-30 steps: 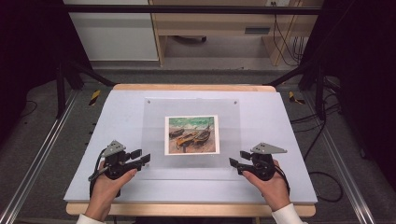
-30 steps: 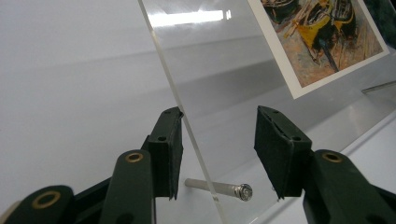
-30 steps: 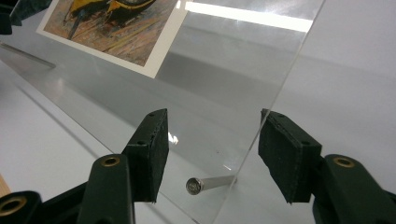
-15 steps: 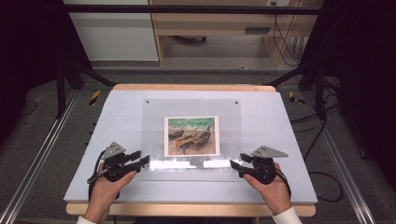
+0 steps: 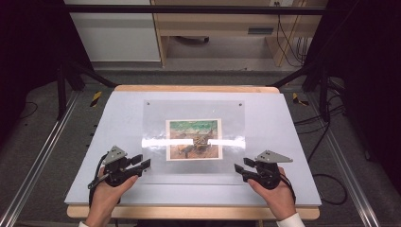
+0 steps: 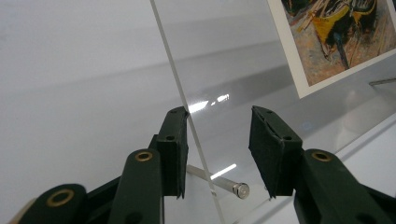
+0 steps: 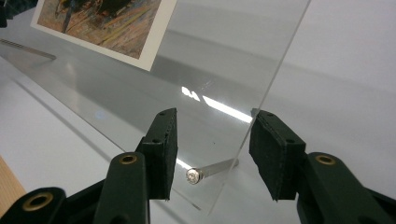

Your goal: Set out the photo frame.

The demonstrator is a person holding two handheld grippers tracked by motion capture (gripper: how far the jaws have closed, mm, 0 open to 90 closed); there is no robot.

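Observation:
A clear acrylic sheet (image 5: pixel 194 109) lies on the pale table top (image 5: pixel 283 127) over a boat picture (image 5: pixel 194 138). My left gripper (image 5: pixel 142 161) is at the sheet's near left corner, my right gripper (image 5: pixel 242 165) at its near right corner. In the left gripper view, the jaws (image 6: pixel 219 140) straddle the sheet's edge (image 6: pixel 187 107) and a metal pin (image 6: pixel 224 183). In the right gripper view, the jaws (image 7: pixel 212 140) likewise straddle the sheet's edge (image 7: pixel 261 107) and a pin (image 7: pixel 210 169). Both pairs have just been closing, and their pads stand apart with gaps showing.
The table has a wooden front rim (image 5: pixel 189 213). Black frame legs (image 5: pixel 71 71) and floor rails (image 5: pixel 33 165) flank it. Cables (image 5: pixel 326 142) lie on the floor at the right. A wooden bench (image 5: pixel 222 33) stands beyond the far edge.
The bright reflection on the sheet has moved from near its front edge up across the picture. Both hands stay by the near corners, jaws a little narrower.

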